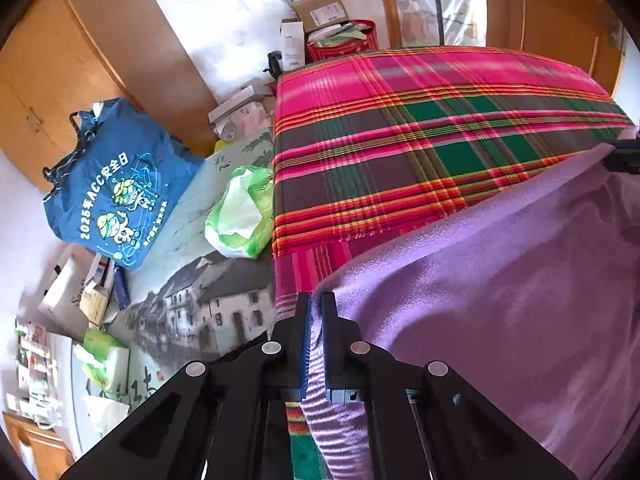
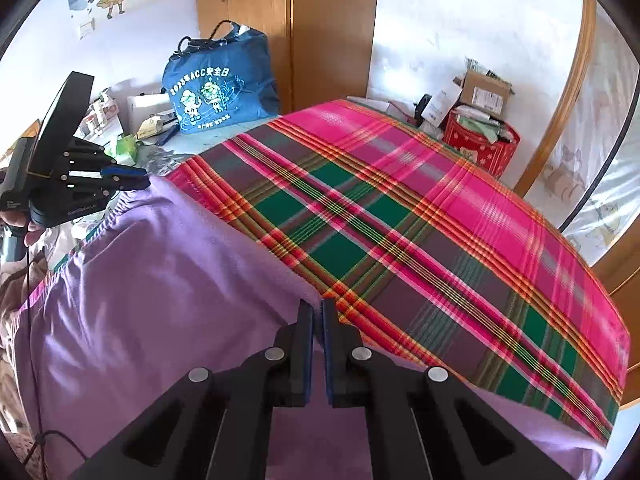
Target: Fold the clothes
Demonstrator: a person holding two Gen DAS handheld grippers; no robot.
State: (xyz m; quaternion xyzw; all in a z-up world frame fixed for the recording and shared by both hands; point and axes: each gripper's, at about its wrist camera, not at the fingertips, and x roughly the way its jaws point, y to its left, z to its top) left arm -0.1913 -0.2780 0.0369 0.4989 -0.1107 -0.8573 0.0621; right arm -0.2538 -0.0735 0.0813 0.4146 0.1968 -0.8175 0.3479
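Note:
A purple fleece garment (image 1: 500, 280) (image 2: 160, 280) lies over a bed covered with a pink, green and red plaid sheet (image 1: 400, 140) (image 2: 400, 220). My left gripper (image 1: 316, 308) is shut on the garment's near edge, and a strip of purple cloth runs between its blue pads. In the right wrist view the left gripper (image 2: 138, 182) pinches the gathered edge at the far left. My right gripper (image 2: 317, 312) is shut on the garment's edge where it meets the plaid sheet. It shows as a dark tip (image 1: 622, 156) at the right rim of the left wrist view.
A blue printed bag (image 1: 108, 184) (image 2: 216, 92), a green plastic bag (image 1: 240, 212) and small boxes lie left of the bed. A red tin (image 2: 480, 144) and a cardboard box (image 2: 484, 90) stand at the far end. A wooden wardrobe (image 2: 280, 20) lines the wall.

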